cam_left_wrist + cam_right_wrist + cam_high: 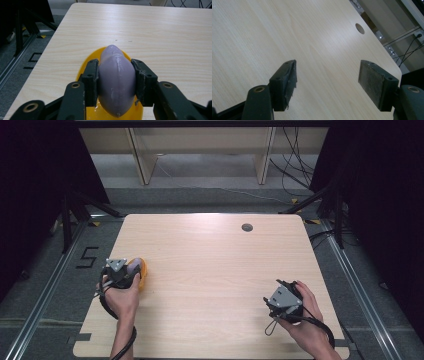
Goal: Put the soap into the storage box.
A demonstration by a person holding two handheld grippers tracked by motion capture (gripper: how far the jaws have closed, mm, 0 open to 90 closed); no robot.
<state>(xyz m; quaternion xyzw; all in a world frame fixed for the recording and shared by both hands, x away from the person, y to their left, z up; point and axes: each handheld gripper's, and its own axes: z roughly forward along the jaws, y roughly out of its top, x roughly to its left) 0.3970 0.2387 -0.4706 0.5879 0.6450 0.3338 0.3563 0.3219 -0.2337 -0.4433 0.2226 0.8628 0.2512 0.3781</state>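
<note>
Purple, smooth and tapered at both ends, the eggplant-shaped toy (117,80) sits clamped between the pads of the left gripper (116,81), which is closed on its widest part from both sides. It lies over a yellow dish (90,58) close to the left edge of the tabletop (215,265), roughly halfway along that edge; in the high view the dish (144,270) peeks out just beyond the left gripper (120,270). Whether the toy rests in the dish or is lifted slightly clear of it cannot be told.

Judging by the moulded seam along its top and its matte, waxy sheen, the piece is probably hollow plastic or rubber: light, fairly stiff, not fragile. Its rounded flanks look slippery, so a hold across the thick middle, as now, seems the safest place; nearer either tip the pads would likely slide off the taper. The dish looks light too and may shift if nudged.

The right gripper (327,85) stands with its jaws wide apart and nothing between them, near the right front corner of the tabletop.
</note>
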